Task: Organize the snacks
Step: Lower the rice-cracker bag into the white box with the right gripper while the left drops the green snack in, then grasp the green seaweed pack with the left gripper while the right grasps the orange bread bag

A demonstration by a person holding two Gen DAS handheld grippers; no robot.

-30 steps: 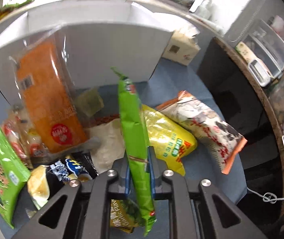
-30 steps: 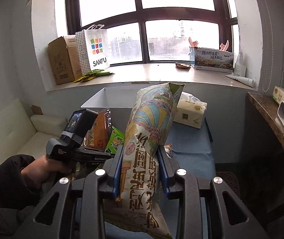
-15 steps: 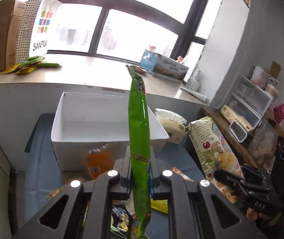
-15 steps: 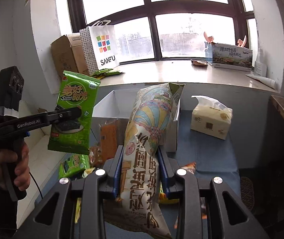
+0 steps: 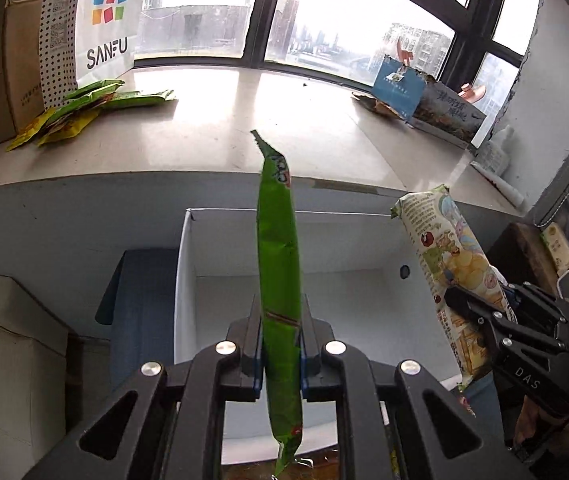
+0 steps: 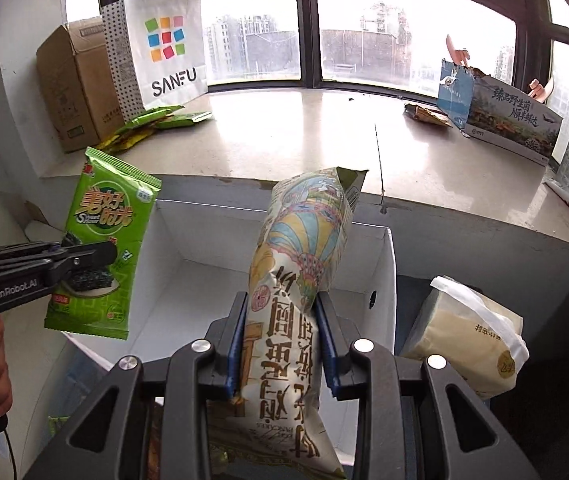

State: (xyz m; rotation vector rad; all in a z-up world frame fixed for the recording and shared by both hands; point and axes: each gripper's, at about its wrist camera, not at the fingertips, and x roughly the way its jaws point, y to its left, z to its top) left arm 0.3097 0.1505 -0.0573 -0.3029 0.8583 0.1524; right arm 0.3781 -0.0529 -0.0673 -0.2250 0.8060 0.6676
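Left wrist view: left gripper (image 5: 280, 354) pinches the green seaweed packet (image 5: 278, 264) edge-on between its fingers, packet standing up past the tips, white box (image 5: 188, 280) open straight ahead beyond them. Right wrist view: right gripper (image 6: 282, 338) clamps the puffed snack bag (image 6: 300, 240) at its waist, box just past the fingertips, tissue pack (image 6: 468, 344) right of them. Risk: both bags entering together could collide or snag the box wall, and the puffy bag may slip in the clamp.

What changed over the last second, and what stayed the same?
Both grippers carried their packets up from the snack pile to the open white box. The left gripper stays shut on the green seaweed packet, the right gripper on the balloon-print snack bag. Nothing was let go.
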